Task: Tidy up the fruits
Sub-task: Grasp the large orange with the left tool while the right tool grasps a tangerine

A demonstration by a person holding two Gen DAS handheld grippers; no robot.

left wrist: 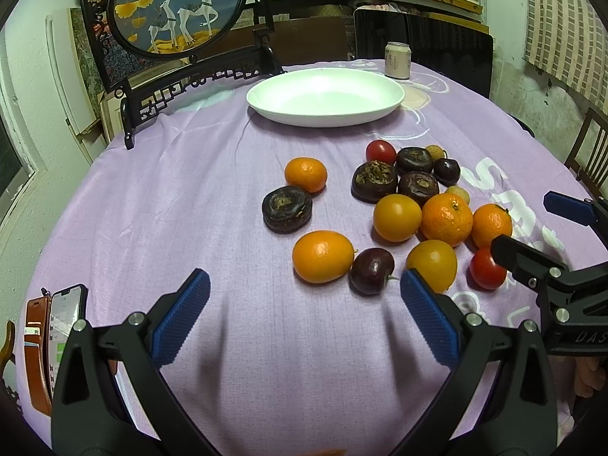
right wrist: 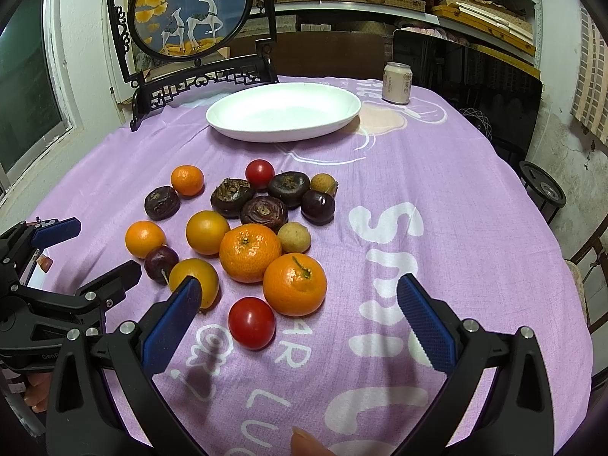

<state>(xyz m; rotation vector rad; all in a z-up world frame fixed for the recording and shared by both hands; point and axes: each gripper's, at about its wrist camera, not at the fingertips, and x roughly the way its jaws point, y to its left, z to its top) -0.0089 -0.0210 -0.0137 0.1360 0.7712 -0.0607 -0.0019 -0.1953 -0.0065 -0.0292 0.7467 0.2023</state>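
Several fruits lie loose on the purple cloth: oranges [left wrist: 446,219] [right wrist: 294,285], yellow fruits [left wrist: 397,217], red tomatoes [right wrist: 251,323] [left wrist: 487,268], dark cherries [left wrist: 371,270], dark water chestnuts [left wrist: 287,209] and small longans [right wrist: 293,236]. An empty white oval plate [left wrist: 325,97] [right wrist: 283,112] sits at the far side. My left gripper [left wrist: 304,304] is open and empty, just short of an orange [left wrist: 323,261] and the cherry. My right gripper [right wrist: 298,304] is open and empty, with the tomato and an orange between its fingers. Each gripper shows in the other's view [left wrist: 532,231] [right wrist: 87,247].
A pale drink can [left wrist: 397,60] [right wrist: 396,83] stands behind the plate. A black-framed round deer screen [left wrist: 174,7] [right wrist: 190,11] stands at the back left. A phone in a brown case [left wrist: 57,342] lies at the left table edge. A dark chair [left wrist: 421,45] is behind the table.
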